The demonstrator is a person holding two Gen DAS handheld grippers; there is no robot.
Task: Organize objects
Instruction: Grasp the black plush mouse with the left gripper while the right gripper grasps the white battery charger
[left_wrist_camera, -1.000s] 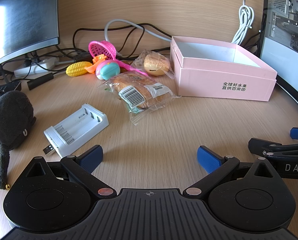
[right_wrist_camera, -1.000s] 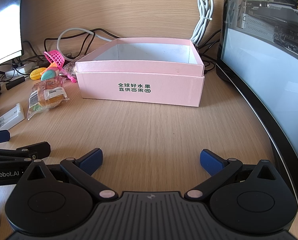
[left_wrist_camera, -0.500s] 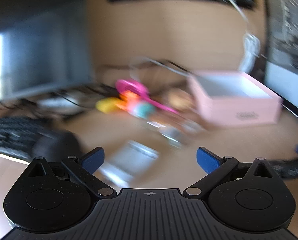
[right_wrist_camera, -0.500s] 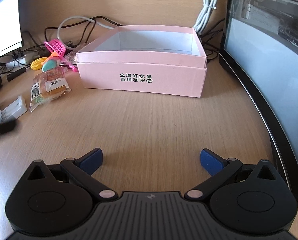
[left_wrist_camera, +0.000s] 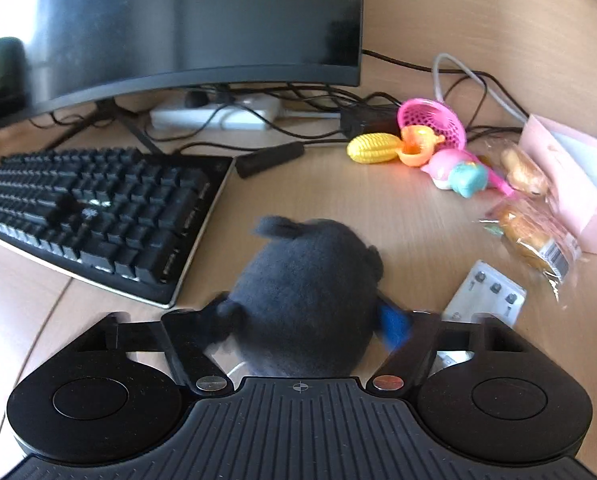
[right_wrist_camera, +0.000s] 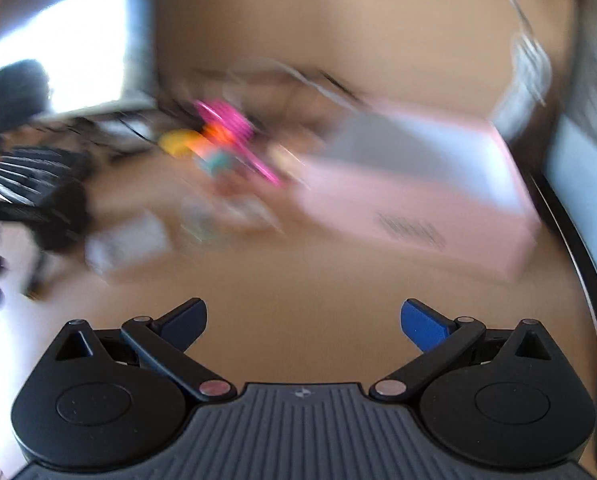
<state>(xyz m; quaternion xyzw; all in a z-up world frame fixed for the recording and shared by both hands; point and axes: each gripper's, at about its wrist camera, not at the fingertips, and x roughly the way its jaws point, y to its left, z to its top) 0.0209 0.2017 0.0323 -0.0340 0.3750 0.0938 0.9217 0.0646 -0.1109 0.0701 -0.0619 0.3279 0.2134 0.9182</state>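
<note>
Fingers of the left gripper sit nearest, straddling a dark grey plush toy; they have just been closing around it, and the blue pad on the right looks pressed into the fur, though the left pad is hidden behind the fuzz, so a firm hold cannot be confirmed. The plush rests on the wooden surface near its front edge, just right of a black keyboard. My guess is the toy is being taken first because it is bulky and soft.

Beside the plush, to the right, lies a white battery charger, flat and untouched. Farther right are wrapped bread packets, close against a pink box at the right edge, open at the top, likely the place everything is meant to go. Behind them cluster a pink-and-teal toy, an orange toy, a yellow toy corn and a pink toy basket. At the back stand a dark monitor and tangled cables.

The right gripper hangs over bare wood with fingers wide apart, holding nothing; its view is heavily blurred.
</note>
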